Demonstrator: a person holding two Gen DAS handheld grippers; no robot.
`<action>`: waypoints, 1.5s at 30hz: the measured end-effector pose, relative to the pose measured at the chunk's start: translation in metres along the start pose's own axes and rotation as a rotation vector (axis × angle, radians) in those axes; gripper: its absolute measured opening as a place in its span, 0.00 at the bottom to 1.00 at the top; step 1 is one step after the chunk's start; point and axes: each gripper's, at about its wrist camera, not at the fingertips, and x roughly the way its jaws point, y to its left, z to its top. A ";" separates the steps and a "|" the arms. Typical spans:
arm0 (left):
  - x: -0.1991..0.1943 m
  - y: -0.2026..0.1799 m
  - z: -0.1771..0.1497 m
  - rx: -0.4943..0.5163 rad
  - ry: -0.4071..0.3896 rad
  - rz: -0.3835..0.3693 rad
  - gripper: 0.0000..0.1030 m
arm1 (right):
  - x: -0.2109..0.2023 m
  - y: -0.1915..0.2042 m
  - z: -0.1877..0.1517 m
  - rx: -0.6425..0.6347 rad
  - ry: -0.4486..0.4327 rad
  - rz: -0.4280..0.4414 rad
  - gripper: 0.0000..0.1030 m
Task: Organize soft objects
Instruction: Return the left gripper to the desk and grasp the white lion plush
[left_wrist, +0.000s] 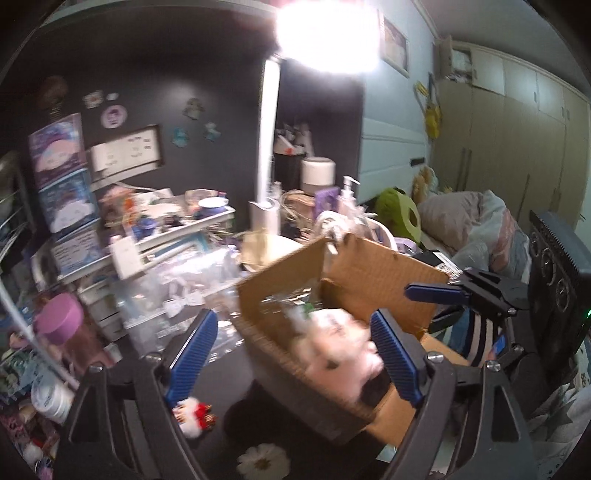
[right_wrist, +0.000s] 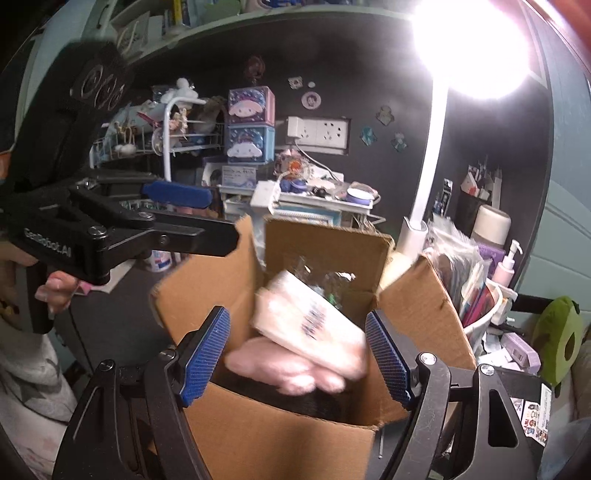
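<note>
An open cardboard box (left_wrist: 291, 291) (right_wrist: 280, 432) stands on the dark desk. Inside lie a pale pink soft pack with dark print (right_wrist: 310, 325), a pink plush (right_wrist: 288, 373) and something dark beneath; they show blurred in the left wrist view (left_wrist: 343, 347). My right gripper (right_wrist: 297, 354) is open and empty just above the box opening. My left gripper (left_wrist: 291, 354) is open and empty at the box's left side; it also shows in the right wrist view (right_wrist: 177, 195). A small red-and-white plush (left_wrist: 194, 413) and a white flower plush (left_wrist: 262, 459) lie on the desk.
A bright desk lamp (right_wrist: 432, 162) stands behind the box. Cluttered shelves and boxes (right_wrist: 251, 125) fill the back. A pink-lidded jar (left_wrist: 61, 321) and clear plastic packs (left_wrist: 177, 291) sit left. A bed with a green plush (left_wrist: 399, 214) is on the right.
</note>
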 end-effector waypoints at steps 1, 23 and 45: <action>-0.007 0.009 -0.004 -0.015 -0.010 0.019 0.82 | -0.001 0.004 0.002 -0.002 -0.007 0.004 0.71; -0.027 0.157 -0.125 -0.227 0.100 0.222 0.87 | 0.053 0.172 0.015 -0.215 -0.011 0.054 0.66; 0.049 0.164 -0.138 -0.235 0.224 0.105 0.86 | 0.122 0.173 -0.036 -0.136 0.256 0.114 0.49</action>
